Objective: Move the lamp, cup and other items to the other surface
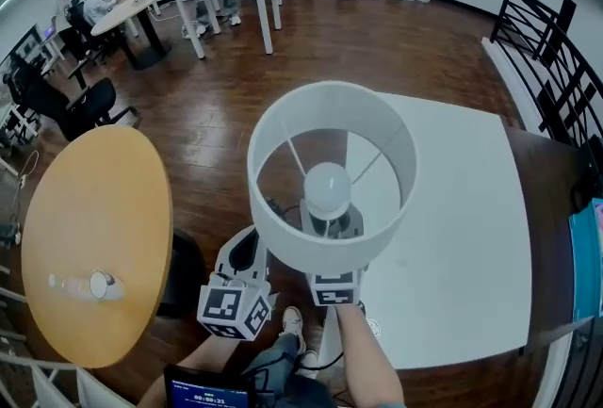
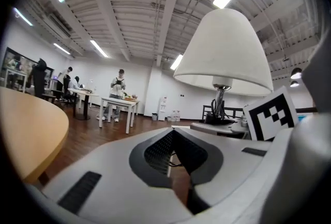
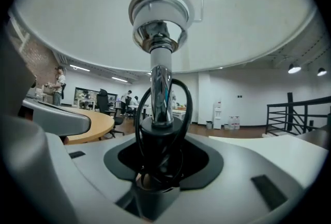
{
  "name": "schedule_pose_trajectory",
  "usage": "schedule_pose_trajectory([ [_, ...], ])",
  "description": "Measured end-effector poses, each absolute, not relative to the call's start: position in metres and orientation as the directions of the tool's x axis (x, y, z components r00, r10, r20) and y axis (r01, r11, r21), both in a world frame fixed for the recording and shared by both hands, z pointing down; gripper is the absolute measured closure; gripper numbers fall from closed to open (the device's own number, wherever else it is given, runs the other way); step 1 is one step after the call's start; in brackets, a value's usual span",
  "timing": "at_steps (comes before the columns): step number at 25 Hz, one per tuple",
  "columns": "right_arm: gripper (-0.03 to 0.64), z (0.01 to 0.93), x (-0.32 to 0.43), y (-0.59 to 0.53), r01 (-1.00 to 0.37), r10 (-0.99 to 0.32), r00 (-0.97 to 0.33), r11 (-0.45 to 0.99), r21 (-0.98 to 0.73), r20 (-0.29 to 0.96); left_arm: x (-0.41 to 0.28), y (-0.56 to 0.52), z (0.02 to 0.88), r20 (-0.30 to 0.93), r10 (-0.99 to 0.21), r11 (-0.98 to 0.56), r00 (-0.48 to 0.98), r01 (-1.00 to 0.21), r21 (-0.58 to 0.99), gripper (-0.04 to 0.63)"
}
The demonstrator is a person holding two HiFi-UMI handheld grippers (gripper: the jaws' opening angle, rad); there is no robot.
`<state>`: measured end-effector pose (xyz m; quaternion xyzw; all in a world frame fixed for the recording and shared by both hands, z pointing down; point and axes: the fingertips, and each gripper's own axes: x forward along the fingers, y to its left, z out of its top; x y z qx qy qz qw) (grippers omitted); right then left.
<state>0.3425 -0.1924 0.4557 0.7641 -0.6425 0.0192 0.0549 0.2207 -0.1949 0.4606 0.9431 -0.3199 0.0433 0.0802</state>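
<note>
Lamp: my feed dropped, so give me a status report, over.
Right claw shut on lamp at its stem base, lamp upright. Left claw shut, empty. Dark thing low beside round wooden table.

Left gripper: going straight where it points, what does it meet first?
Looks free: open wood floor ahead of the left gripper, then probably the far white wall. Lamp sits right of that line, round table left.

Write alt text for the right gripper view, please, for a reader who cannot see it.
The right gripper is shut on the black base of a lamp, its chrome stem rising to a white shade overhead. A wooden table shows behind at left.
</note>
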Motion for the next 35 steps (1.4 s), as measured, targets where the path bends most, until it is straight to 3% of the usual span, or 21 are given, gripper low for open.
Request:
schedule_pose_trajectory([
  [2,0.445,0.452,0.315,-0.198,-0.994,-0.989,0.099,-0.094,0.052,0.106,0.195,-0.193,0.454,0.129,-0.654,-0.736,0.746,-0.666,0.121,0.58],
  [10,0.445,0.457,0.097,-0.274,-0.972,-0.969,-0.223,0.229,0.049,0.108,-0.016,-0.234,0.46,0.11,-0.865,-0.477,0.489,-0.871,0.118,0.58],
  [19,0.445,0.465,-0.059,-0.319,-0.889,-0.885,-0.449,0.456,0.033,0.118,-0.155,-0.258,0.462,0.108,-0.959,-0.251,0.262,-0.963,0.1,0.58],
  [25,0.445,0.47,-0.138,-0.356,-0.83,-0.824,-0.551,0.558,0.017,0.136,-0.217,-0.275,0.463,0.1,-0.978,-0.176,0.184,-0.981,0.086,0.58],
  [35,0.445,0.504,-0.203,-0.415,-0.782,-0.77,-0.6,0.622,0.045,0.215,-0.251,-0.299,0.474,0.108,-0.979,-0.164,0.17,-0.984,0.065,0.58],
])
